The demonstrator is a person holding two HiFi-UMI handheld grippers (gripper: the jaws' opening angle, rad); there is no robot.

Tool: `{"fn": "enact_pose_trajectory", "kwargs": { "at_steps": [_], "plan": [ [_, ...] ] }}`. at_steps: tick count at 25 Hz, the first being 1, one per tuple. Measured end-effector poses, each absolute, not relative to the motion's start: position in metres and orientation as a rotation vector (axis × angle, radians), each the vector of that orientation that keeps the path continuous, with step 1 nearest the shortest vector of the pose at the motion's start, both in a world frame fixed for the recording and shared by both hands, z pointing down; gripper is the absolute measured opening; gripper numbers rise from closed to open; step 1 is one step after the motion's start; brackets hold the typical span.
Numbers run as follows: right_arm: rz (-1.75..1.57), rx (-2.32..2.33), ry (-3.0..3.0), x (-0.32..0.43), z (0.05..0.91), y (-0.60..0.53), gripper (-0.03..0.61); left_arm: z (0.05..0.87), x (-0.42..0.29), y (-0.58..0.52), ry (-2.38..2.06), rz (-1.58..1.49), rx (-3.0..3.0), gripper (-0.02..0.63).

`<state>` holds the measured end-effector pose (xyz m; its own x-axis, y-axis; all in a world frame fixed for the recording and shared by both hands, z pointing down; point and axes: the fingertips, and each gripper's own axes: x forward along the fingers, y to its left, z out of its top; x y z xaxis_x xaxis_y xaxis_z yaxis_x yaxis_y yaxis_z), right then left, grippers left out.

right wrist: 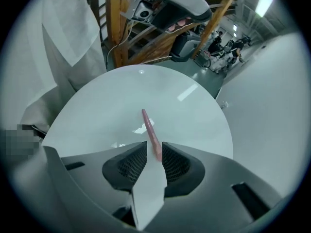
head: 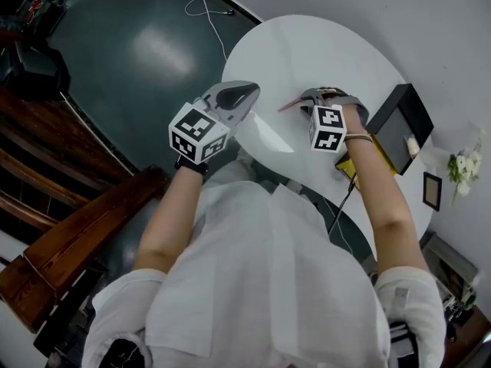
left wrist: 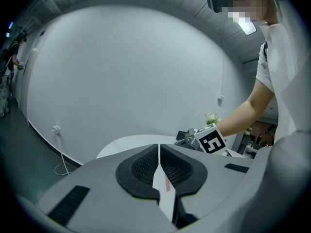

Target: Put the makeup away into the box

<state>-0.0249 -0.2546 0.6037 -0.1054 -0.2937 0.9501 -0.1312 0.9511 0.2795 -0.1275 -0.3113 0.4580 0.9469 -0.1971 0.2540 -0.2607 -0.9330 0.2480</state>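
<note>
Over the glossy white round table (head: 307, 44), my right gripper (right wrist: 154, 147) is clamped on a slim pink makeup stick (right wrist: 149, 127). Its near end sits between the 2 black ribbed pads (right wrist: 131, 166). The rest juts out past the tips as a smooth, straight, pencil-like rod, clear of the tabletop. Seen from the head view, the stick pokes out sideways toward my left gripper (head: 244, 94), with a gap between them.

My left gripper's jaws are together, their tips meeting along 1 thin seam, and I can make out nothing gripped there (a pale wedge with a faint reddish streak shows lower in the slot, but I cannot tell what it is).

Both grippers have matte grey, rounded plastic shells, and each carries a white cube (head: 198, 133) printed with square black markers.

The box (head: 399, 117) is black, rectangular and hard-edged. It stands at the table's edge near my right gripper, with something yellow (head: 347, 167) beside its near corner. Small white flowers (head: 462, 167) stand past it.
</note>
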Motion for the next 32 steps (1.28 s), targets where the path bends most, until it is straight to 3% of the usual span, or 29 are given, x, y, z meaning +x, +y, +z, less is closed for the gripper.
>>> {"fn": "enact_pose_trajectory", "kwargs": {
  "at_steps": [16, 32],
  "plan": [
    [-0.183, 0.138, -1.669, -0.047, 0.631, -0.257, 0.052, 0.469, -0.149, -0.323, -0.388, 0.335, 2.789, 0.026],
    [-0.107, 0.305, -1.631, -0.047, 0.63, -0.259, 0.046, 0.459, -0.134, -0.314, -0.321, 0.341, 2.827, 0.026]
  ]
}}
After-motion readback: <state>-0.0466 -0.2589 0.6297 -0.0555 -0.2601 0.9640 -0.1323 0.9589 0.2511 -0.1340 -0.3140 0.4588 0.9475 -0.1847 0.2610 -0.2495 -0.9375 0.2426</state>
